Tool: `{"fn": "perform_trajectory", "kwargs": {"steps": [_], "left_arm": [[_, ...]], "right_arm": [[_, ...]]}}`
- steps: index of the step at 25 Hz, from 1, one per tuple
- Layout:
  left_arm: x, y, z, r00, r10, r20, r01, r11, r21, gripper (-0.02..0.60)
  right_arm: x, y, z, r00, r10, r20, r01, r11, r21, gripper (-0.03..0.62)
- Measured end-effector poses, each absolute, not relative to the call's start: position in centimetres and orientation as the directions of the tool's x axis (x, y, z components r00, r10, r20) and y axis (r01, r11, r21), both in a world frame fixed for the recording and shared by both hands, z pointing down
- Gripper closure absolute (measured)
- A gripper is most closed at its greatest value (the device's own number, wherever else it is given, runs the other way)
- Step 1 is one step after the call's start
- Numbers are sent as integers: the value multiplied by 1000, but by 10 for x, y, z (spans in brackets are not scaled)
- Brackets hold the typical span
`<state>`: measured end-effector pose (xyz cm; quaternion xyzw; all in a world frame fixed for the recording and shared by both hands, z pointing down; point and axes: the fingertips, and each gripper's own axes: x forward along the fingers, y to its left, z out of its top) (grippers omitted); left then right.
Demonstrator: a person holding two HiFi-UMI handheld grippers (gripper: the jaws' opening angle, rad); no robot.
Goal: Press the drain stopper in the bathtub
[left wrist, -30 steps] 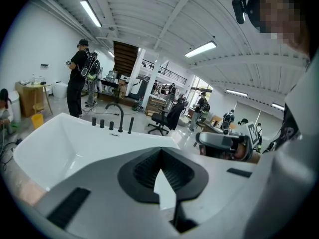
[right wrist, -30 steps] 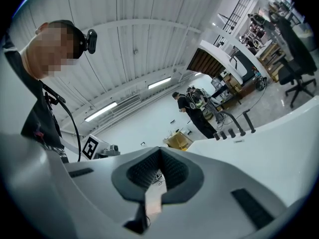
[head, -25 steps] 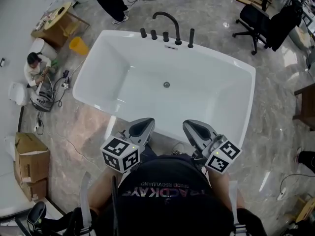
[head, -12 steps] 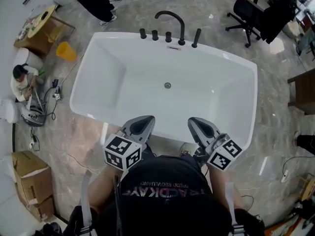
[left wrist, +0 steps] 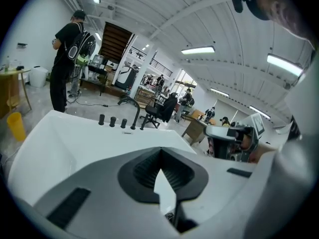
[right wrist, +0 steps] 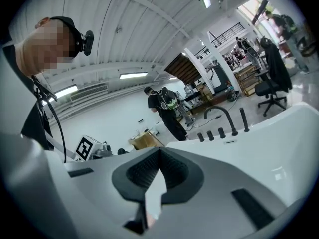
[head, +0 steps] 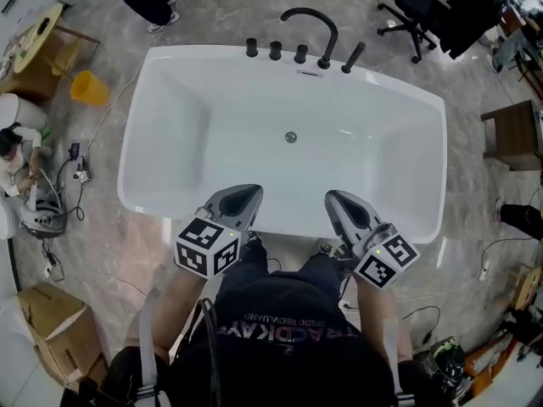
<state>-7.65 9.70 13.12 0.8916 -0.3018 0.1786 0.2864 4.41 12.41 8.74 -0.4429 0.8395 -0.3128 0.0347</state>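
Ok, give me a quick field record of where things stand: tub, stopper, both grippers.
tub: white rectangular bathtub, seen from its near long side
stopper: small round metal drain stopper, mid tub floor, nothing touching it
fittings: black curved faucet with black knobs on the far rim
left gripper: jaws together, nothing between them, over the near rim
right gripper: jaws together, nothing between them, over the near rim
stage: press not yet made, both grippers well short of the stopper

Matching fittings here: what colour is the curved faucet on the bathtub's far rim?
Black. The curved metal faucet shows best in the head view.
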Motion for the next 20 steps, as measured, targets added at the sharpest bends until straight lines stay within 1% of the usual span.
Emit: {"fn": "perform_trajectory", "kwargs": {"steps": [3,7,12,20], "left_arm": [[-86,86,139,756,-421,501,-634,-663,399,577],[-92,81,148,752,-422,506,-639,-654,404,577],[-88,80,161,734,-428,528,-657,-645,390,577],[-68,82,201,709,-455,539,-689,-610,391,577]], "right_arm": [[37,117,101,-583,-768,265,-755,391,-527,582],[34,112,111,-580,-757,301,-775,399,-491,582],[40,97,129,-594,-724,349,-789,440,-428,582],[66,80,193,-625,-638,449,-780,518,-350,582]]}}
